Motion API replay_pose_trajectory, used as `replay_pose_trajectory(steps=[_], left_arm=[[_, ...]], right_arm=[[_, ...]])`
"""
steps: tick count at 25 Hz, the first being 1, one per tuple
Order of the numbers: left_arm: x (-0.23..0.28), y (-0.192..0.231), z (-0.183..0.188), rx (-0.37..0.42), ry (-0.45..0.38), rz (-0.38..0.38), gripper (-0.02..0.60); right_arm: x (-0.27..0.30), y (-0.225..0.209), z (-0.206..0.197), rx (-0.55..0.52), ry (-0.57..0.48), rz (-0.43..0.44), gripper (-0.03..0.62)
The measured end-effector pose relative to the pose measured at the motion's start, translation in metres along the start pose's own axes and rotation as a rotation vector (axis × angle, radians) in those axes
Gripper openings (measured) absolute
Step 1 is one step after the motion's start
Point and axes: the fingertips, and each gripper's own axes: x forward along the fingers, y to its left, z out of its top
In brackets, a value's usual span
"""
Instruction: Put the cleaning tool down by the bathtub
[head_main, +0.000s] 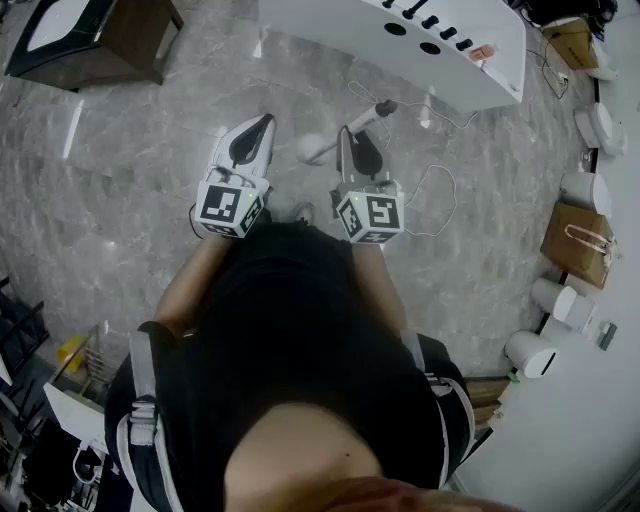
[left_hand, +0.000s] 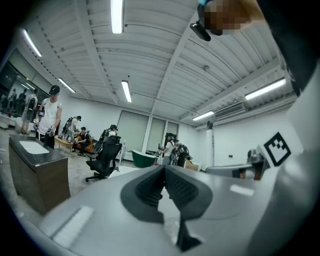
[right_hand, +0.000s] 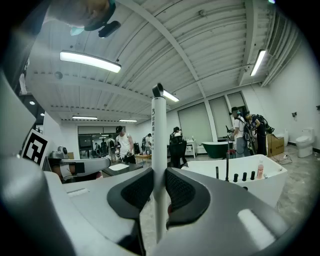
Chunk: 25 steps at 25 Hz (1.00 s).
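The cleaning tool (head_main: 372, 113) is a white long-handled brush with a rounded head near the floor. Its handle points toward the white bathtub (head_main: 330, 25). My right gripper (head_main: 351, 137) is shut on the handle. In the right gripper view the white handle (right_hand: 158, 135) stands upright between the black pads (right_hand: 182, 192) of the right gripper (right_hand: 159, 175). The bathtub (right_hand: 235, 172) lies just beyond to the right. My left gripper (head_main: 262, 124) hangs beside it to the left. Its jaws meet at the tips with nothing between them, as the left gripper (left_hand: 164, 170) shows in its own view.
A dark vanity with a basin (head_main: 110, 35) stands at the upper left. A thin cable (head_main: 432, 185) loops over the marble floor by the tub. A brown paper bag (head_main: 577, 242) and white fixtures (head_main: 588, 192) line the right wall. Several people stand in the background.
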Motion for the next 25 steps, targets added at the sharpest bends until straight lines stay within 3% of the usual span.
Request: replay_pose_trajectory(steps=[15,25], left_arm=[[-0.004,0.025,0.002,-0.018,-0.001,0.006,0.009],[-0.016,0.082,0.002,-0.029,0.002,0.0,0.009]], right_arm=[[0.016,0.017,0.001,0.029,-0.011,0.028,0.08],[0.049,0.049,0.006,0.02,-0.023,-0.004,0.08]])
